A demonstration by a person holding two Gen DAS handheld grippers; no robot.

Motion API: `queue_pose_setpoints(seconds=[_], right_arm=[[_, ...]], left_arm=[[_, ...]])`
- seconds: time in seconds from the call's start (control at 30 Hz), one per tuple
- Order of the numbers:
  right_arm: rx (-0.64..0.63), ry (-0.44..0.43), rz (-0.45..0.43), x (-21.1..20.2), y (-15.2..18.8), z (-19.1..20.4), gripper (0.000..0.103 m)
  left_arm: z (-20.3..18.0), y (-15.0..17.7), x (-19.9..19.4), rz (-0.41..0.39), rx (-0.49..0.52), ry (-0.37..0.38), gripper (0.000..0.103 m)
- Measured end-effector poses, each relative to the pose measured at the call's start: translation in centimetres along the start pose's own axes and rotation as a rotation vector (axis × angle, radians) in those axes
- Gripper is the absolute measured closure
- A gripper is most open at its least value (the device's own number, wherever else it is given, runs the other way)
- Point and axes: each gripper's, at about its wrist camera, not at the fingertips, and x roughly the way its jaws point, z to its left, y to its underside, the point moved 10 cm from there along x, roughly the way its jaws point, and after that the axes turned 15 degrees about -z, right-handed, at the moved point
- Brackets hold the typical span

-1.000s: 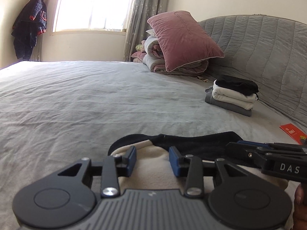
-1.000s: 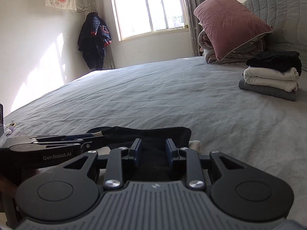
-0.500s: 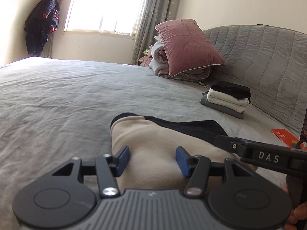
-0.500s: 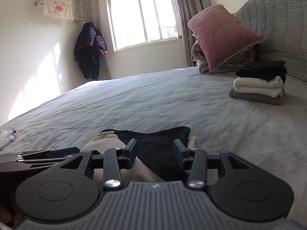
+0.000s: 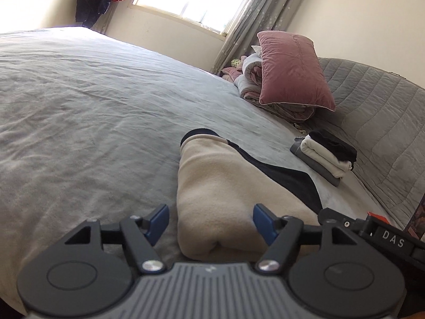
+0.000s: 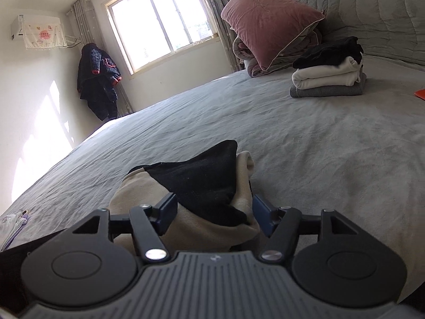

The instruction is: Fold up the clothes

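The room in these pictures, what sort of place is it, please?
Most likely a bedroom in a home. A wide bed with a grey sheet fills the view, a pink pillow leans on rolled bedding by the padded headboard, and a dark jacket hangs in the corner beside the window.

A beige-and-black garment (image 5: 220,186) lies on the plain grey bed sheet (image 5: 93,106). The folded stack (image 6: 329,71) goes black, cream, grey from the top. The pillow (image 6: 268,18) is dusty pink with pale piping, the headboard (image 5: 377,122) quilted grey, and the hanging jacket (image 6: 98,79) navy with red trim.
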Motion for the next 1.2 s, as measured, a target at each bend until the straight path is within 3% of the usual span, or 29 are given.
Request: queue_pose_setpoints(seconds=[0.23, 0.37, 0.67, 0.83, 1.2], right_arm=[[0.127, -0.014, 0.053, -0.2, 0.7, -0.4, 0.022], [0.188, -0.028, 0.085, -0.3, 1.3, -0.5, 0.007], [0.376, -0.086, 0.149, -1.1, 1.8, -1.0, 0.0], [0.43, -0.108, 0.214, -1.2, 1.3, -1.1, 0.0], [0.478, -0.147, 0.323, -0.3, 0.2, -1.7, 0.0]], left_arm=[[0.5, 0.7, -0.2, 0.125, -0.104, 0.04, 0.012], [0.6, 0.8, 0.0, 0.173, -0.166, 0.071, 0.001], [1.5, 0.6, 0.5, 0.256, -0.274, 0.076, 0.001], [2.5, -0.7, 1.2, 0.298, -0.259, 0.023, 0.001], [2.5, -0.8, 5.4, 0.413, -0.231, 0.06, 0.001]])
